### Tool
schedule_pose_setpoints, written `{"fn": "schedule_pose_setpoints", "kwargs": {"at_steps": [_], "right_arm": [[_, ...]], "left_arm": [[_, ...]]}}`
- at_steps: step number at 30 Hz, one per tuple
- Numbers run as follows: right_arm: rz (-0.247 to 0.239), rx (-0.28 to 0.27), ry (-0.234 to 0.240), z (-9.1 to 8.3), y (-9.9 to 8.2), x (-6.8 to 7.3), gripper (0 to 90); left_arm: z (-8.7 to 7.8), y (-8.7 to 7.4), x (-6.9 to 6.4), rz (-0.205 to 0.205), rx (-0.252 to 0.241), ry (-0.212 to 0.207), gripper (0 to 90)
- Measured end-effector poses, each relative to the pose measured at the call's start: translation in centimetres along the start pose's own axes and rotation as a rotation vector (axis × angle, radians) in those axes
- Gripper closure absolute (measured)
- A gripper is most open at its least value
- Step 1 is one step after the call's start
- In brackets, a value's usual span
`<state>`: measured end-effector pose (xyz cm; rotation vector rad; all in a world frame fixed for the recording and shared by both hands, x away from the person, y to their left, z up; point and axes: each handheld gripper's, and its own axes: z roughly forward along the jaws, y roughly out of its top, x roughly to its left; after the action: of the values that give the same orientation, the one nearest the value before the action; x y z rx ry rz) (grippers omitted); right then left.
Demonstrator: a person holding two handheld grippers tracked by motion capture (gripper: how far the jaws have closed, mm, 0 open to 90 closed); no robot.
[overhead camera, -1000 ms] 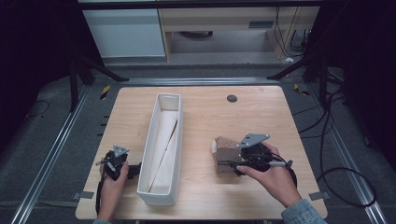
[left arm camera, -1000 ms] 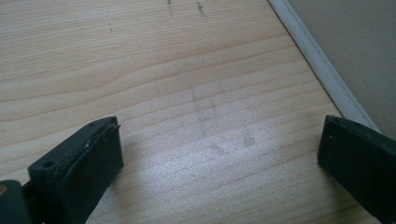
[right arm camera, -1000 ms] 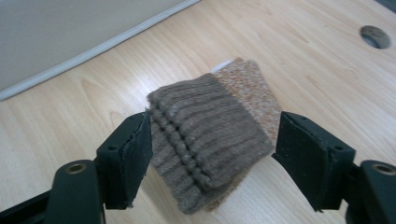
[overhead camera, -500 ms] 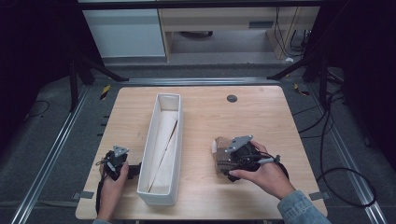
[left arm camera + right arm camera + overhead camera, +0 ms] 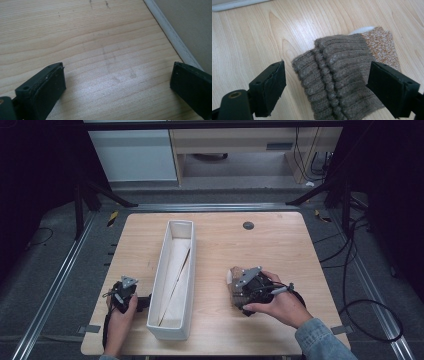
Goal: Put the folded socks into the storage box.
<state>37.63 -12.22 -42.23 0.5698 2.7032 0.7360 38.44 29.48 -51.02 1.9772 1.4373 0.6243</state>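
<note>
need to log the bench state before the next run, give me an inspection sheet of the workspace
surface: light wooden table, scuffed, with a small dark round disc near the far edge
job's things: long white rectangular bin left of centre; folded brown ribbed knit sock over an orange speckled one, right of the bin
clutter: nothing seen
grippers: left gripper open over bare wood beside the bin; right gripper open astride the brown sock
cables: black cable looping on the floor at right
surroundings: dark floor, metal rails, white cabinet behind

No legible text, label, brand, number or sign on any surface in the high view or either gripper view.
</note>
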Motion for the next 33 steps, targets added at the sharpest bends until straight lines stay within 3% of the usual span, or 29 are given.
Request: {"fn": "schedule_pose_setpoints", "kwargs": {"at_steps": [13, 22, 28, 33], "right_arm": [[-0.020, 0.040, -0.010, 1.8, -0.6, -0.2, 14.2], [-0.042, 0.080, -0.072, 3.0, -1.5, -0.5, 16.7], [-0.073, 0.099, -0.126, 3.0, -1.4, -0.4, 31.0], [-0.060, 0.095, -0.122, 2.1, -0.7, -0.9, 45.7]], "left_arm": [[0.0, 0.0, 0.0, 0.001, -0.001, -0.001, 0.0], [0.0, 0.0, 0.0, 0.000, -0.001, -0.001, 0.0], [0.0, 0.0, 0.0, 0.001, -0.001, -0.001, 0.0], [0.0, 0.0, 0.0, 0.001, -0.001, -0.002, 0.0]]}}
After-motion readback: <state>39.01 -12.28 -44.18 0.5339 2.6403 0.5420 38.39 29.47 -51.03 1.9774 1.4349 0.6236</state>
